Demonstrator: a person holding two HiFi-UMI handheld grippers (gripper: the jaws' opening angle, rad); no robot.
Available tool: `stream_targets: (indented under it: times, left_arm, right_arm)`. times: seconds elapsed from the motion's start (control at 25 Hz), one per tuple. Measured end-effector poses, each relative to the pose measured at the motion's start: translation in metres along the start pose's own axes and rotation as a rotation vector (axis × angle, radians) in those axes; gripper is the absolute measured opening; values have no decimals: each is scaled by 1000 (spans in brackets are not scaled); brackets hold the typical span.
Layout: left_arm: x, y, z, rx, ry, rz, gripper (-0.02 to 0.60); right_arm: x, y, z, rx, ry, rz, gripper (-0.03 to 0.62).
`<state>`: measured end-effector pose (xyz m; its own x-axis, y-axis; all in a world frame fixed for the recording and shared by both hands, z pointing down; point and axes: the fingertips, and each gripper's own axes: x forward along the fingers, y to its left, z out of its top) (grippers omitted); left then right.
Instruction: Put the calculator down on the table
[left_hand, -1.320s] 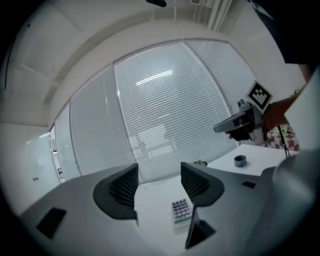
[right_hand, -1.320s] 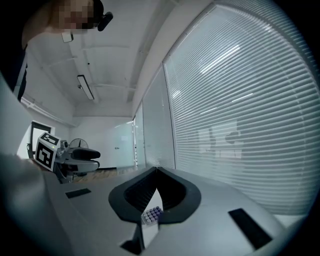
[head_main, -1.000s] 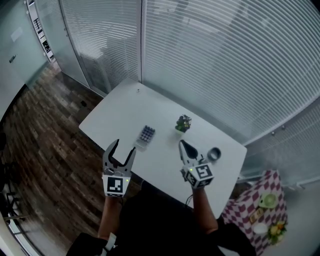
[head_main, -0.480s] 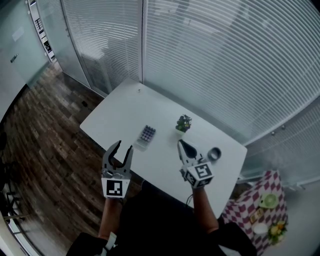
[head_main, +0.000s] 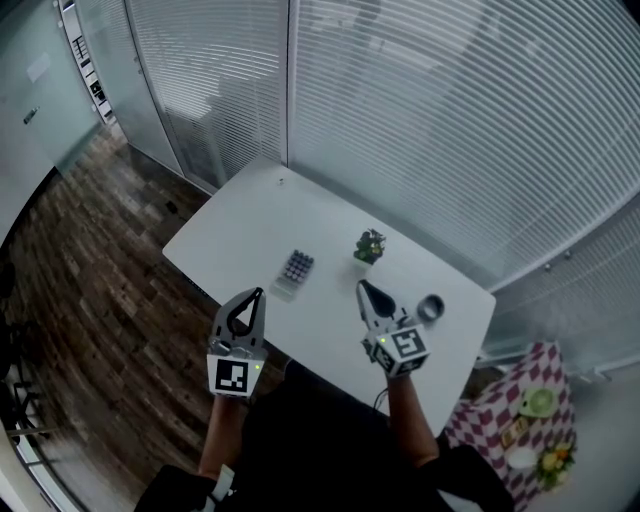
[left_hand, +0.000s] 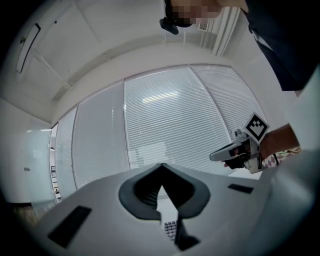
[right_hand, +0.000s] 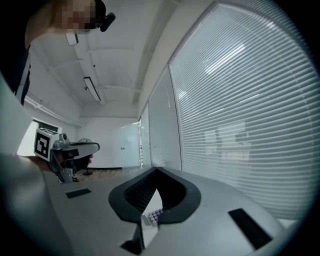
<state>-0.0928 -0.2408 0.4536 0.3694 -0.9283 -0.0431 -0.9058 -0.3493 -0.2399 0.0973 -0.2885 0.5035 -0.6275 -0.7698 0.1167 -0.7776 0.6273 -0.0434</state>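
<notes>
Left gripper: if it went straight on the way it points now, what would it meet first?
Probably the calculator, lying on the table ahead of the shut left gripper. It looks level, so it might pass over; height is unclear.

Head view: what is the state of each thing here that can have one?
Calculator: lying flat on the table, keys up, not held.
Left claw: shut, empty.
Right claw: shut, empty.
Potted plant: upright on the table.
Small grey container: standing, opening up.
</notes>
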Motion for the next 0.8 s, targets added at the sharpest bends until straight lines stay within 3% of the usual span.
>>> stream_targets:
  times: [0.16,0.68,0.8]
  left_arm:
    - [1,-2,3,9,-10,-4,6]
    - [1,2,-12,-79,20,5,7]
    - [-1,5,-10,-55,14,21,6]
  right_arm:
    - [1,11,0,-42,21,14,6]
    - [4,21,2,-118,26,27,5]
    - [4,21,2,-110,31,29,5]
